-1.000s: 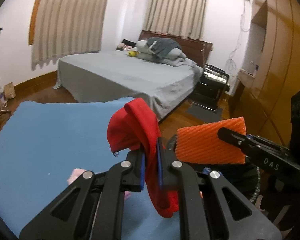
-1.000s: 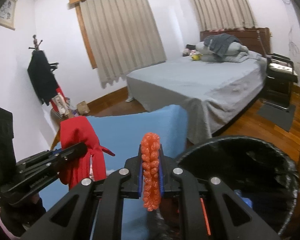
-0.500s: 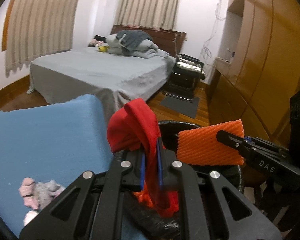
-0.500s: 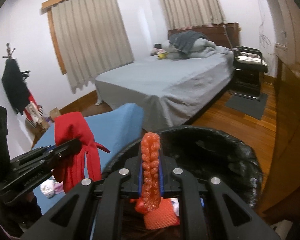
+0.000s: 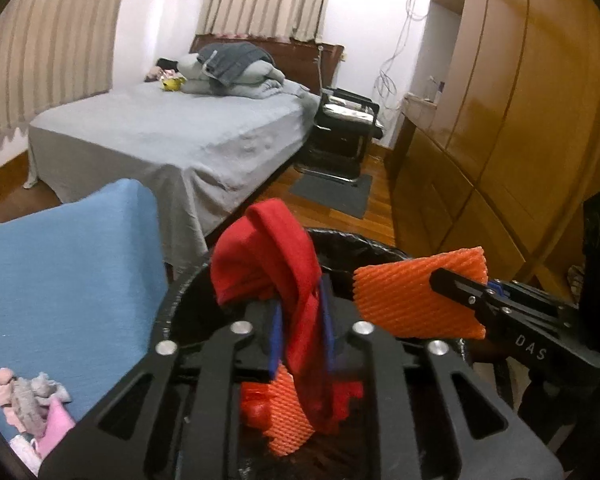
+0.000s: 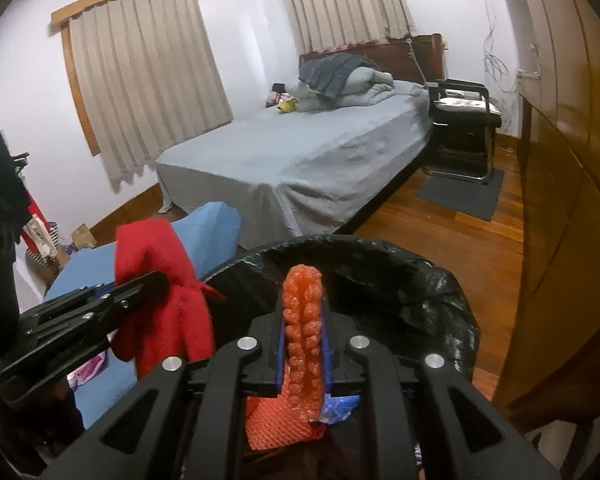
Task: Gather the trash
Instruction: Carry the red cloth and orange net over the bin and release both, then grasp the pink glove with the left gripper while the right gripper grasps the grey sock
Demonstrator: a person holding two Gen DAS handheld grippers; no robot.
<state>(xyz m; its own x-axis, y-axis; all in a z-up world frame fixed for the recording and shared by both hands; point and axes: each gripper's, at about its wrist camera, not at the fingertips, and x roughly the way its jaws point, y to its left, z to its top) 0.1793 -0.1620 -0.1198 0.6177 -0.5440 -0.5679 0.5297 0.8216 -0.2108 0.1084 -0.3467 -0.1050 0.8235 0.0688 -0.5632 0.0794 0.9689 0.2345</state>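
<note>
- Left tool (image 5: 300, 320) clamps red cloth (image 5: 276, 264), over black-lined bin (image 6: 428, 280).
- Right tool (image 6: 303, 344) clamps orange foam net (image 5: 416, 296), over same bin.
- Another net (image 5: 288, 420) lies inside.

The left gripper (image 5: 300, 332) pinches a red cloth (image 5: 268, 264) over the black bin (image 5: 180, 296). To its right, the right gripper (image 5: 456, 284) clamps orange netting (image 5: 400, 300). A bed (image 5: 172, 136) lies far left.

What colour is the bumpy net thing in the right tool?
Orange foam net, clearest in the left wrist view.
</note>
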